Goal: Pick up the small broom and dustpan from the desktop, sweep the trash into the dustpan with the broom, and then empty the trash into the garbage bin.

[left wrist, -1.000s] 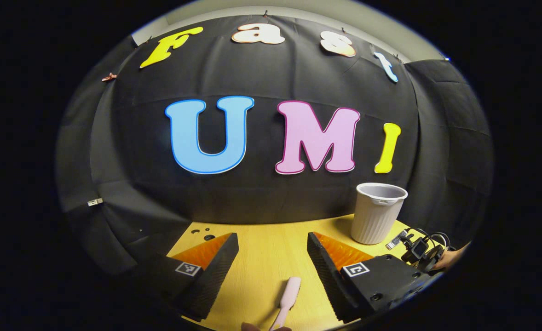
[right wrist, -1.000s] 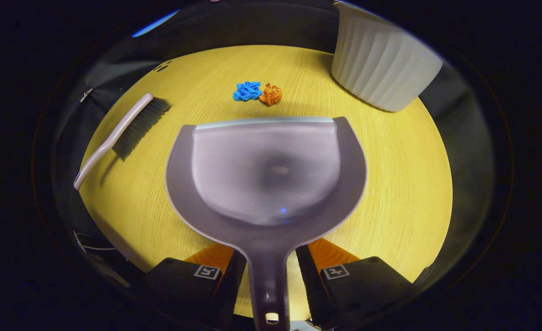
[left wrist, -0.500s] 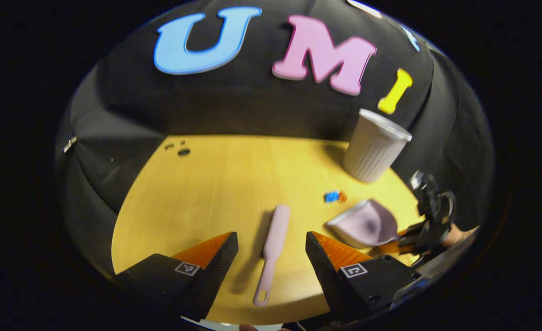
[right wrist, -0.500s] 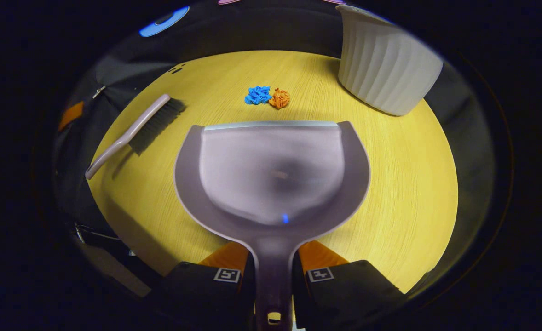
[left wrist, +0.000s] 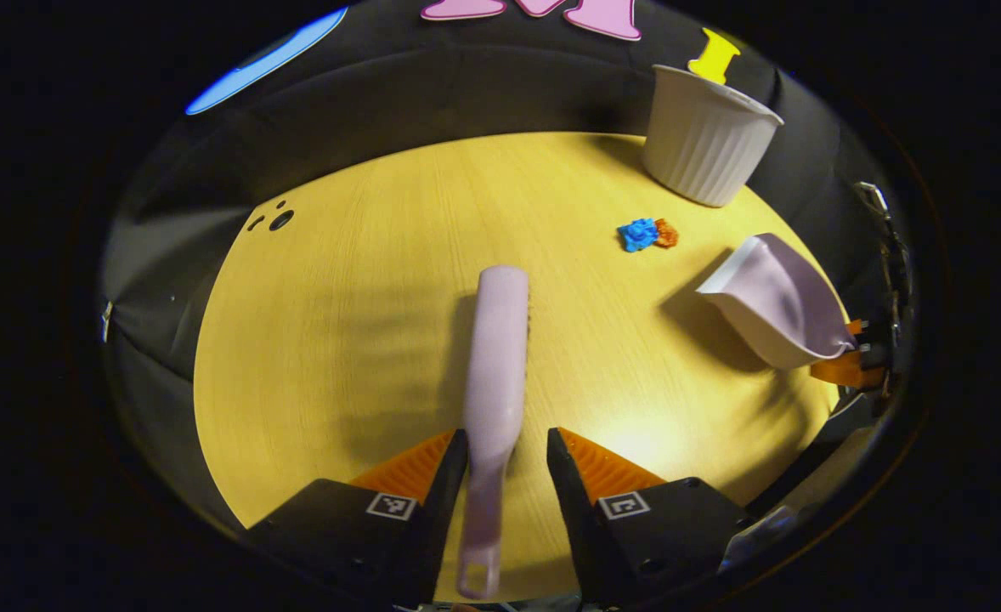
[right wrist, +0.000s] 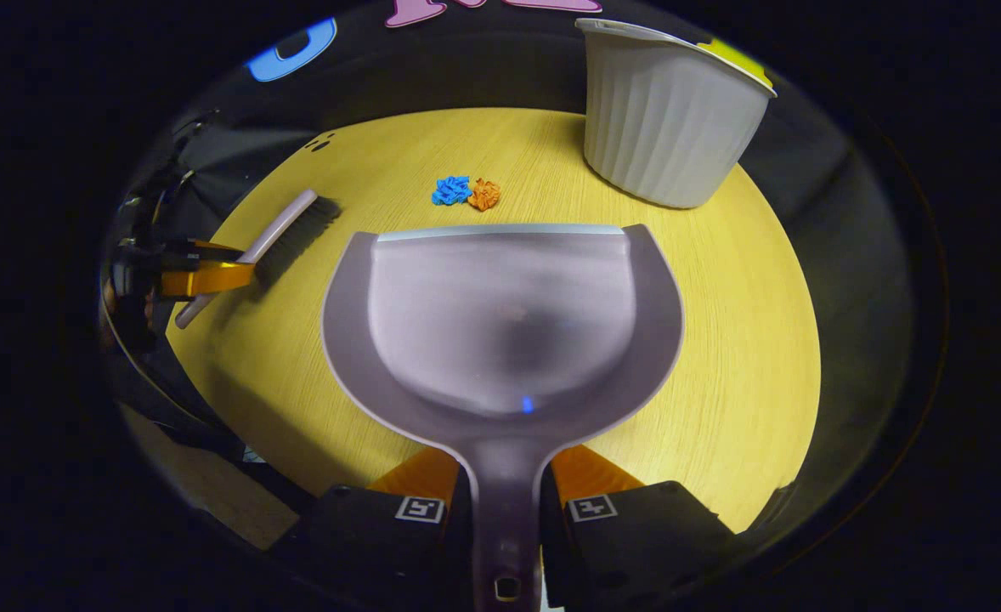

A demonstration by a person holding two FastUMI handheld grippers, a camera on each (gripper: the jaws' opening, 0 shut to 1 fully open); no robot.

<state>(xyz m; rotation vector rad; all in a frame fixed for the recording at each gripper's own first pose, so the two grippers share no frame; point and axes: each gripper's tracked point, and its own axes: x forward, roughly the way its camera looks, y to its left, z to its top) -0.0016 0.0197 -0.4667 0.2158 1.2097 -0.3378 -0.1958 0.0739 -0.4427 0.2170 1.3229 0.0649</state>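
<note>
In the left gripper view, your left hand-held gripper (left wrist: 507, 455) sits at the bottom middle, its fingers spread on both sides of the broom (left wrist: 498, 357) handle, not squeezing it. The broom lies on the yellow bench (left wrist: 347, 323). To the right sit the blue and orange trash (left wrist: 647, 234), then the garbage bin (left wrist: 704, 136) at the upper right. In the right gripper view, your right hand-held gripper (right wrist: 505, 497) squeezes the dustpan (right wrist: 500, 323) handle at the bottom middle.

Yellow wooden tabletop (left wrist: 364, 340), small dark holes (left wrist: 280, 220) near its far edge
</note>
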